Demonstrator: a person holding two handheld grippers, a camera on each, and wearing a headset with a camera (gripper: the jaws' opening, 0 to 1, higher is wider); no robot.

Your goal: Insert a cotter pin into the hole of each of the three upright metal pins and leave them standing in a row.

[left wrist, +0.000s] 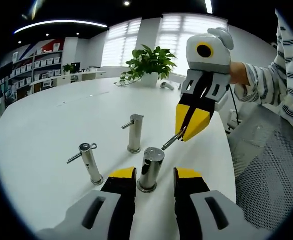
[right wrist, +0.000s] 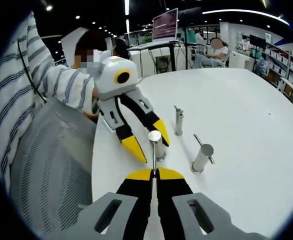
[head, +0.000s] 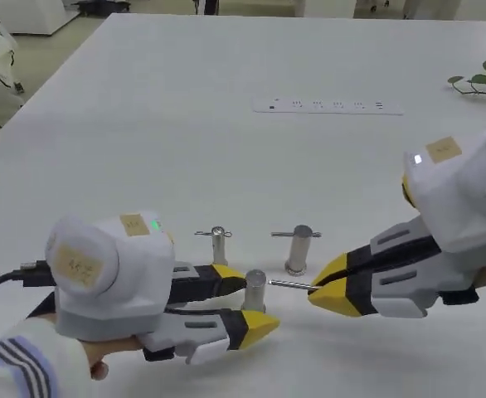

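Three upright metal pins stand on the white table [head: 143,124]. The near pin [head: 255,290] [left wrist: 150,167] [right wrist: 156,144] has a bare top. It stands between the jaws of my left gripper [head: 255,303] [left wrist: 155,172] [right wrist: 147,140], which is open, with a small gap on each side of the pin. My right gripper [head: 313,290] [left wrist: 184,136] [right wrist: 155,172] is shut on a thin cotter pin [head: 289,284] [left wrist: 169,142] [right wrist: 154,160], whose free end is at the near pin's top. The far left pin [head: 218,242] [left wrist: 90,162] and the far right pin [head: 299,249] [left wrist: 134,132] each carry a cotter pin.
A white power strip [head: 328,105] lies further back on the table. A leafy plant [head: 483,79] [left wrist: 149,62] sits at the far right edge. A mesh chair [right wrist: 51,165] is by the table's near edge, and people sit in the background.
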